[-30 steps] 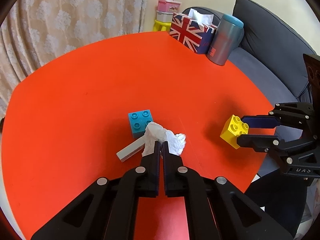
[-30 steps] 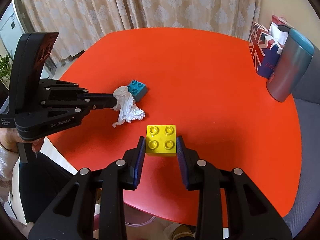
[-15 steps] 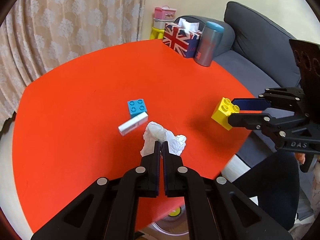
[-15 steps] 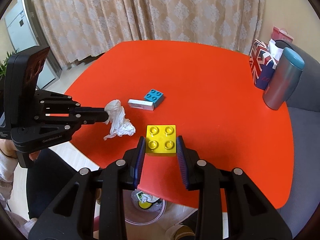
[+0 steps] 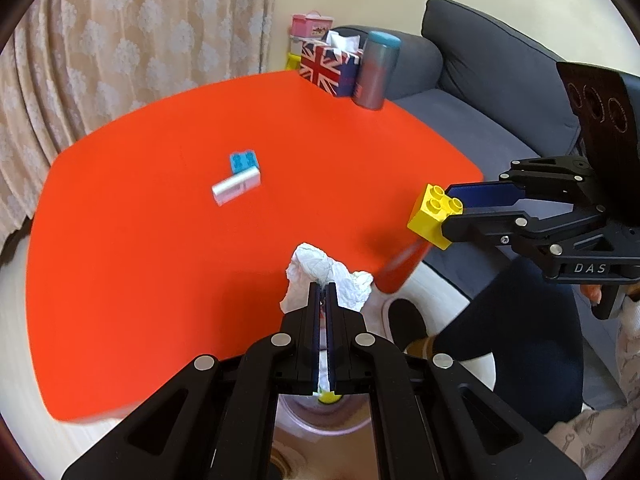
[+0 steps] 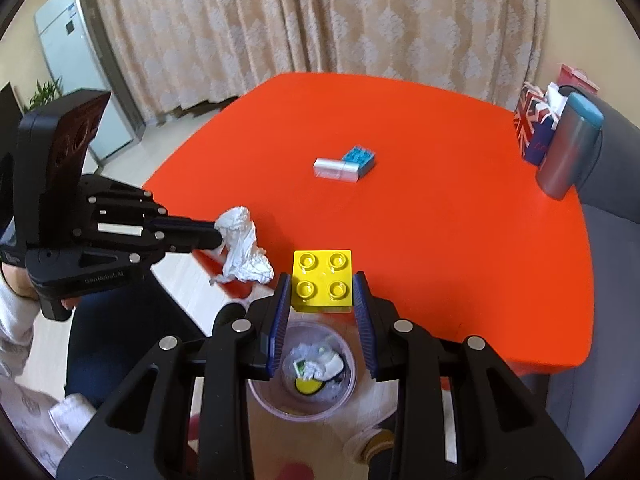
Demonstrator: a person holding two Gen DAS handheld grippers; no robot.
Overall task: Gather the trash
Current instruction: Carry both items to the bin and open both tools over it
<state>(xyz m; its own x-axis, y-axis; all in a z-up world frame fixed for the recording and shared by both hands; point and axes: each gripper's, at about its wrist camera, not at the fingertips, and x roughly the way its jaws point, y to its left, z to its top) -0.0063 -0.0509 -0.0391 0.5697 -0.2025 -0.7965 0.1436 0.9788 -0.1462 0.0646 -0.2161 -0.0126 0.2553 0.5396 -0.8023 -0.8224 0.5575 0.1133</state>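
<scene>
living room (sofa (image 5: pixel 500 80), curtains (image 6: pixel 320 20))

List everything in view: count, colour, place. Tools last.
table: 1, red, centre
tissue wad: 1, white, held off the table's near edge
yellow brick: 1, yellow, held above the bin
blue brick: 1, blue, mid table
grey block: 1, pale grey, against the blue brick
tissue box: 1, Union Jack print, far table edge
tumbler: 1, grey with teal lid, beside the tissue box
bin: 1, clear, on the floor under the table edge, trash inside
sofa: 1, dark grey, beside the table
curtain: beige patterned, behind the table
left tool: black, shut on the tissue wad
right tool: black, blue pads, shut on the yellow brick
</scene>
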